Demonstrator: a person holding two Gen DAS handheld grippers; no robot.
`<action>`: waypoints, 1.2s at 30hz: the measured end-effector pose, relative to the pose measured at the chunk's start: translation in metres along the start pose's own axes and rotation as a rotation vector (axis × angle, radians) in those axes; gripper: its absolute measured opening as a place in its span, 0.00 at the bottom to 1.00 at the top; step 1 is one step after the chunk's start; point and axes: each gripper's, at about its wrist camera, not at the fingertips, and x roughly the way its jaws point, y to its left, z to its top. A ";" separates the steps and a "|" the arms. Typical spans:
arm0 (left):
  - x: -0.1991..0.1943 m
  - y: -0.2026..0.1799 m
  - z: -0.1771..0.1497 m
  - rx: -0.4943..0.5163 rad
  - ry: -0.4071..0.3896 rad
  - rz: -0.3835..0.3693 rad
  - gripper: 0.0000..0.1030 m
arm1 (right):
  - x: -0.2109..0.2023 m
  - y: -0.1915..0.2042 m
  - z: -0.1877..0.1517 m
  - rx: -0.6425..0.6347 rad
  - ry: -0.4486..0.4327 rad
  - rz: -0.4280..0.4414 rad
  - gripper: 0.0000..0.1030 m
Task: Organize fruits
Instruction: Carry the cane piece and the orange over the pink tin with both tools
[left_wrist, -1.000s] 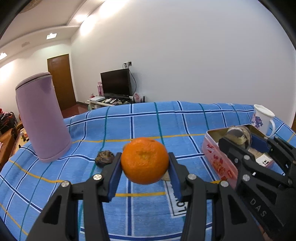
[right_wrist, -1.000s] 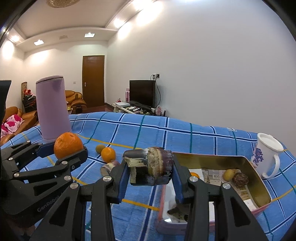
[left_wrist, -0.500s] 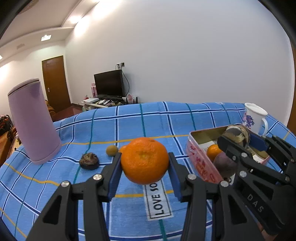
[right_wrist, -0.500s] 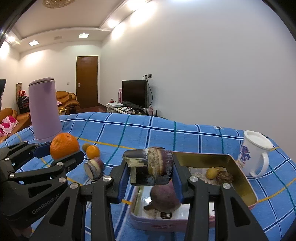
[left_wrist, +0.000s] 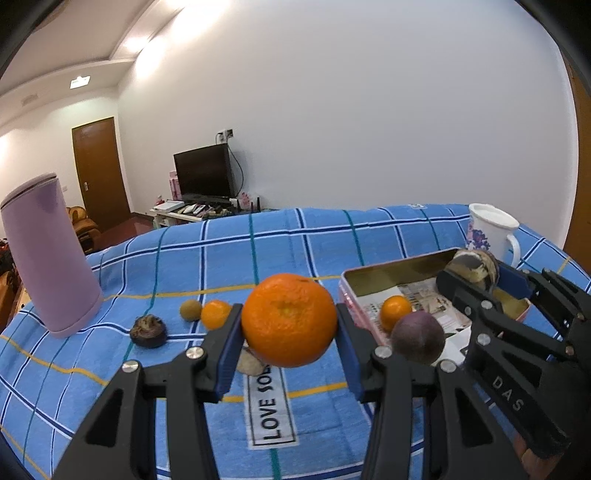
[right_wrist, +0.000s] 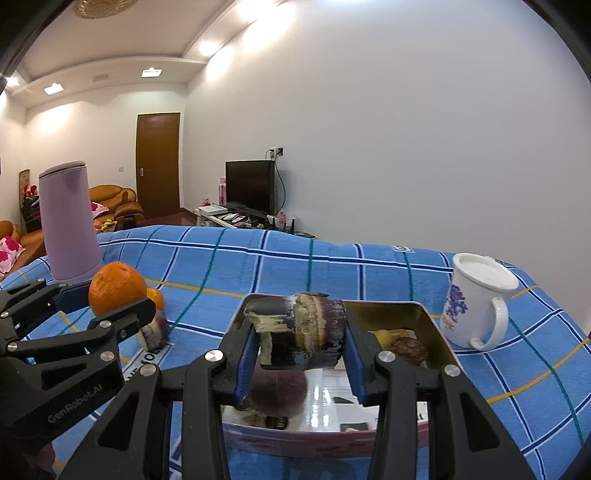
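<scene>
The tin (left_wrist: 354, 284) lies right of the bottle (left_wrist: 48, 254), mug (left_wrist: 491, 229) behind it.

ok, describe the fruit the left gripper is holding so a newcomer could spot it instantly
Start at the blue plaid cloth and the open pink metal tin on it. Just left of the tin, off the cloth, the left gripper clamps a big round orange. It is far larger than the small orange on the cloth.

We see a white-walled room: brown door (right_wrist: 158, 162), black television (right_wrist: 250, 192), tan sofa (right_wrist: 114, 201), recessed ceiling lights (right_wrist: 151, 72)
</scene>
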 end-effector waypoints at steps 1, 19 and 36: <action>0.000 -0.002 0.001 0.001 -0.002 -0.003 0.48 | 0.000 -0.002 0.000 0.001 0.000 -0.003 0.42; 0.010 -0.036 0.020 0.018 -0.025 -0.057 0.48 | 0.004 -0.050 0.001 0.052 0.002 -0.079 0.42; 0.030 -0.060 0.026 0.027 -0.013 -0.090 0.48 | 0.012 -0.095 0.002 0.116 0.028 -0.162 0.42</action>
